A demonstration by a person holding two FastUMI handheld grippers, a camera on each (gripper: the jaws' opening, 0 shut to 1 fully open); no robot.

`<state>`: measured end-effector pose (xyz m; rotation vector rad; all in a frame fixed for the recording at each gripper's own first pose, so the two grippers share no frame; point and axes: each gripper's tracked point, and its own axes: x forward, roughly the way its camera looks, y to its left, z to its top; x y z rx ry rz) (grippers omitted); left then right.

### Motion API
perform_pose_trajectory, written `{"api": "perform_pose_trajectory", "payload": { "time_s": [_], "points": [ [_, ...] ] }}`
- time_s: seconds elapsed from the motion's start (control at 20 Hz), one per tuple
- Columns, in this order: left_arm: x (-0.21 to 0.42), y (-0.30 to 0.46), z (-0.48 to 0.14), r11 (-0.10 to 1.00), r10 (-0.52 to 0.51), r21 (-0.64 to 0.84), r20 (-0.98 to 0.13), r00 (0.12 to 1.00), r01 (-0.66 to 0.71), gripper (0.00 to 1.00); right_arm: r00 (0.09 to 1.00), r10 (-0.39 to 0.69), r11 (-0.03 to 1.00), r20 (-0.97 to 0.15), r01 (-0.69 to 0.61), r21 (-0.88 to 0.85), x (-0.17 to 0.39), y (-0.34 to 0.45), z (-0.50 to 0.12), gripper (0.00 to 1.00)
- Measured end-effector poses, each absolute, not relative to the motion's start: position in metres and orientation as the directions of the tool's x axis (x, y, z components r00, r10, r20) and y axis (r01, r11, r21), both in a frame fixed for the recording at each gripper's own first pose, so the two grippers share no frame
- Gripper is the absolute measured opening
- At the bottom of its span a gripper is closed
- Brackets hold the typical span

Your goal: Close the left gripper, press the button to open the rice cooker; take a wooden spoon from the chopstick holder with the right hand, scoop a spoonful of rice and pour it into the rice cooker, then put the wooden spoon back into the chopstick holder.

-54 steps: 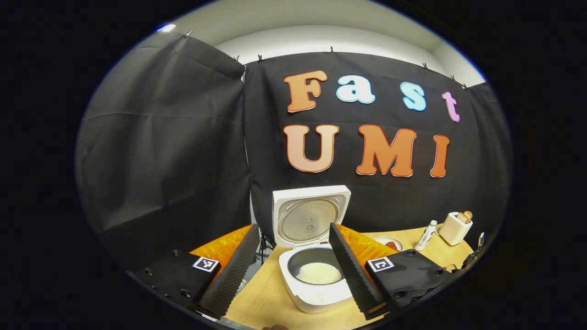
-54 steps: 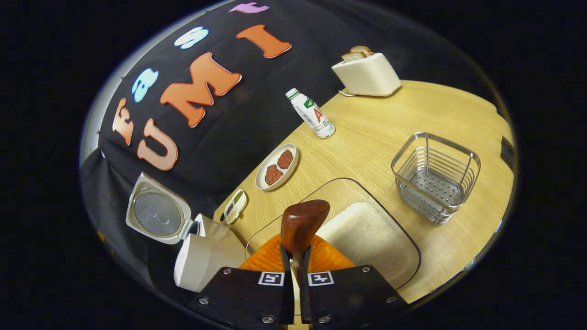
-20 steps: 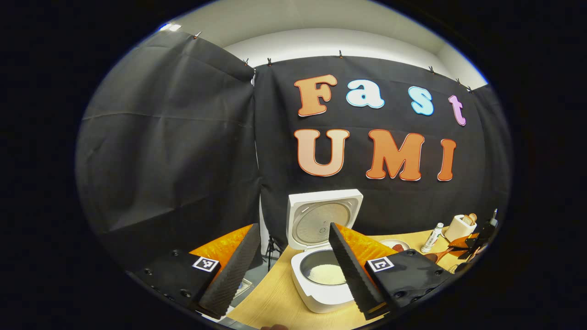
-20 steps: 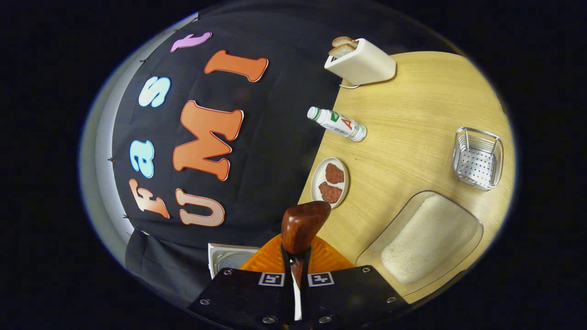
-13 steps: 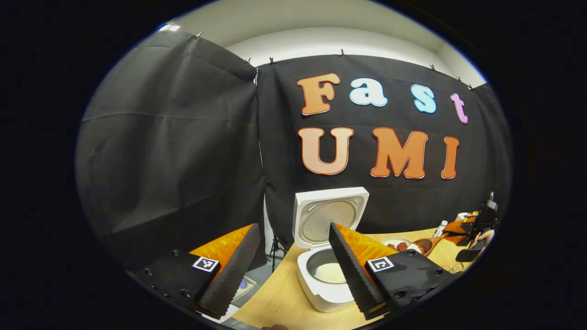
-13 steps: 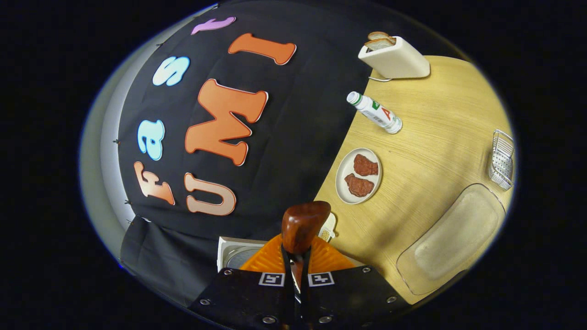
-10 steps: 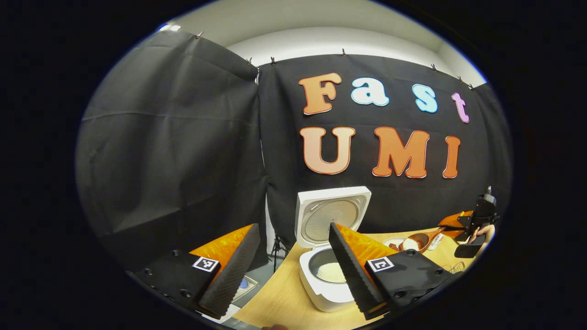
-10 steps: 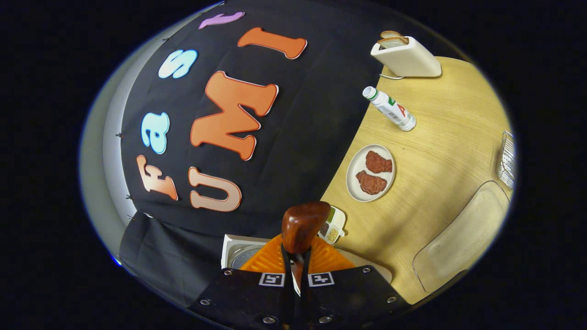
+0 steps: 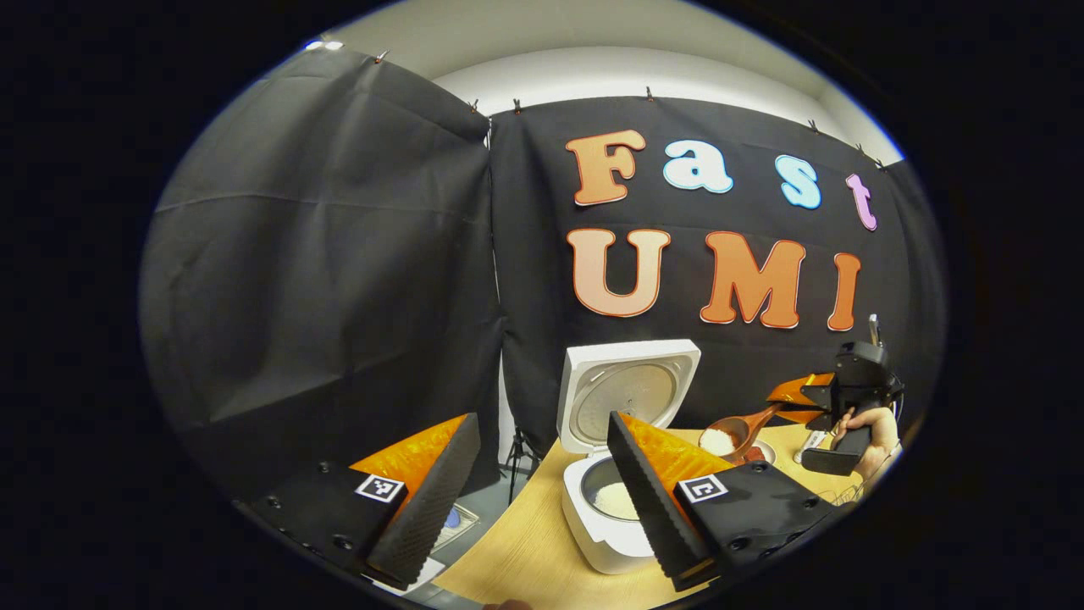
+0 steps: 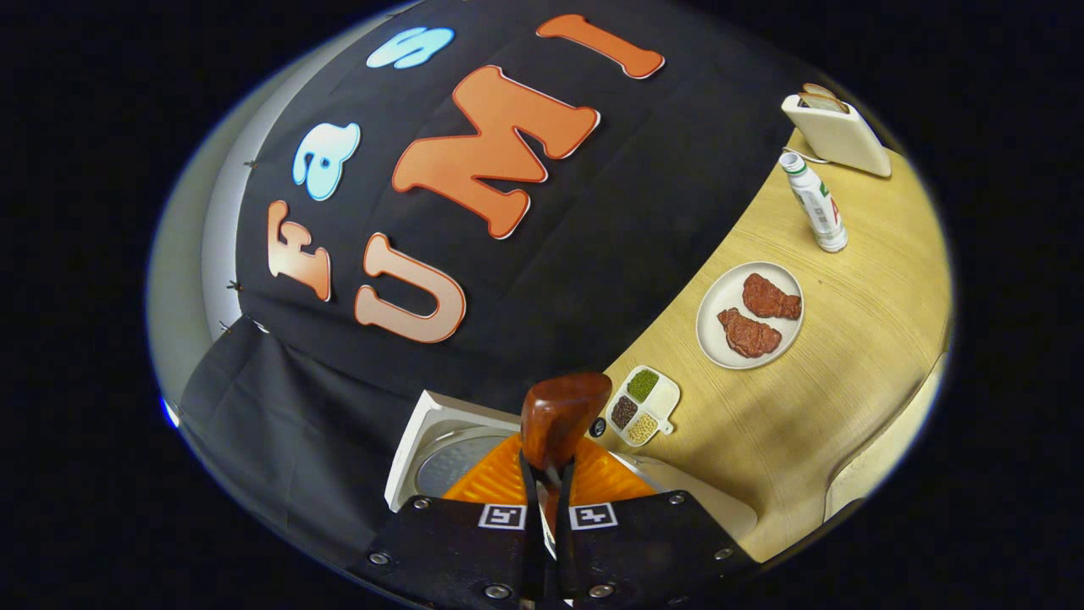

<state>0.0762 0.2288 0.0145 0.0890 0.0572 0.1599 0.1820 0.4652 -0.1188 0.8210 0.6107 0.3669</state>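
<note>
Over at the far right of the left gripper view, I am carrying the dark brown wooden spoon (image 9: pixel 735 434) toward the white rice cooker (image 9: pixel 611 440), its bowl level and facing up so the small heap of white rice (image 9: pixel 718 440) in it does not slide off. My right gripper (image 10: pixel 546 474) is clamped on the spoon's handle, both fingers pressed tight against it, because a loose hold would let the loaded bowl roll. In the right gripper view I am seeing the spoon's rounded back (image 10: pixel 561 415) just past my fingertips, with the cooker's raised white lid (image 10: pixel 440 449) below it, so I judge the bowl is near the pot but not yet over it. My left gripper (image 9: pixel 542 500) is hanging with its fingers spread well apart, holding nothing, kept near the cooker's left front and clear of the spoon's path. Rice is already lying in the grey inner pot (image 9: pixel 611 496). Tipping the spoon comes next, I judge, once it is above the opening. On the pale wooden table (image 10: pixel 813 407) are resting a plate of red meat (image 10: pixel 750 315) and a small divided dish (image 10: pixel 642 405).
</note>
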Motion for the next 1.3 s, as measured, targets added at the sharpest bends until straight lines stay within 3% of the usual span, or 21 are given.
{"api": "perform_pose_trajectory", "payload": {
  "time_s": [0.45,1.3],
  "points": [
    [0.081,0.238,0.003,0.986,0.147,0.087,-0.083,0.986,-0.140,1.00,0.771,0.517,0.731,-0.372,-0.171,0.661,0.190,0.493,-0.120,0.05],
    [0.086,0.227,-0.006,0.994,0.094,0.066,-0.108,0.990,-0.087,1.00,0.779,0.538,0.805,-0.321,-0.363,0.470,0.182,0.524,-0.098,0.04]
  ]
}}
